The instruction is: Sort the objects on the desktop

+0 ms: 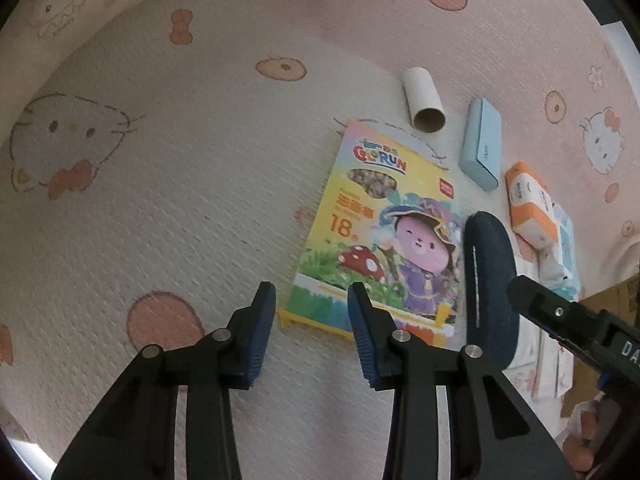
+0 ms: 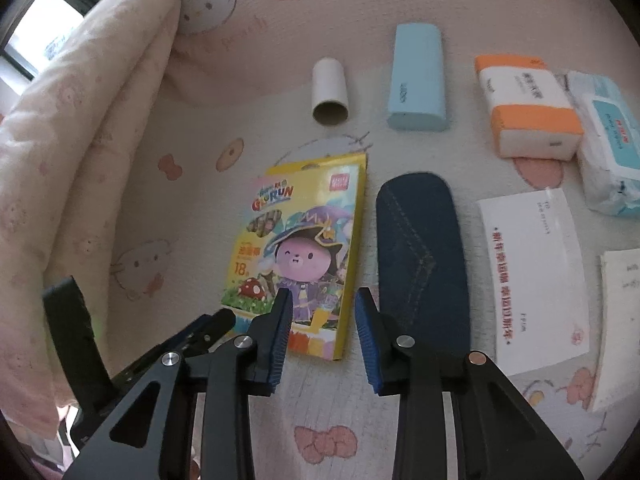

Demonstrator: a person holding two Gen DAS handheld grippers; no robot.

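Eight loose things lie on the cartoon-print cloth [image 2: 224,364], neatly rowed, which fits a sort either finished or waiting. Both the left gripper [image 1: 312,300] and right gripper [image 2: 324,306] hang spread and empty. Just ahead, the crayon box [image 2: 304,256] sits at 12 o'clock: light, stiff card, best pinched across its long edges. At 1 o'clock the denim case [image 2: 422,256] looks soft; take its middle. Farther off, the cardboard tube [image 2: 329,90] would crush easily. No bin shows; the crayon box window hints at sticks inside.
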